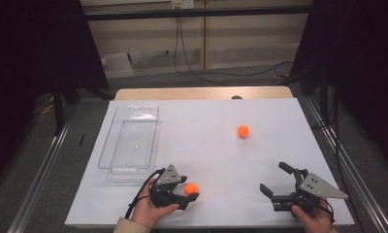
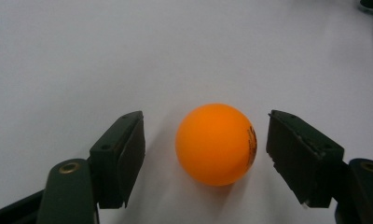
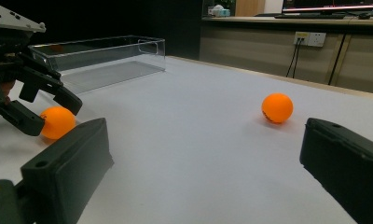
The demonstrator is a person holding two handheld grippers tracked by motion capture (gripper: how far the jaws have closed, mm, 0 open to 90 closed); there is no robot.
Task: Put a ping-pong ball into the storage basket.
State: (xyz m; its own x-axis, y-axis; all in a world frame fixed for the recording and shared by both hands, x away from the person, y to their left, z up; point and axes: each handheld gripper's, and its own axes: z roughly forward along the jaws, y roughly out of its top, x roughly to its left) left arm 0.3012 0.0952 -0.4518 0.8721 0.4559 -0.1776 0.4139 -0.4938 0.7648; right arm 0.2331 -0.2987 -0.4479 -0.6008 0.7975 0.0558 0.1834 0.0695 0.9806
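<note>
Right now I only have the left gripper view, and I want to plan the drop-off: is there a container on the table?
Observer: Yes, a clear plastic bin sits on the table's left side, beyond the left gripper.
Operator: Anything in it?
Observer: Nothing visible inside.
Operator: Any ball besides mine?
Observer: A second orange ball lies farther out, right of centre.
Operator: Right gripper?
Observer: The right gripper is open, holding nothing.

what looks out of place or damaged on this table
Nothing is spilled or askew. The clear tray sits flat and empty, one orange ball lies loose mid-table, and the near ball sits between the left tongs. The only blemish is a chipped lower corner on one pad.
</note>
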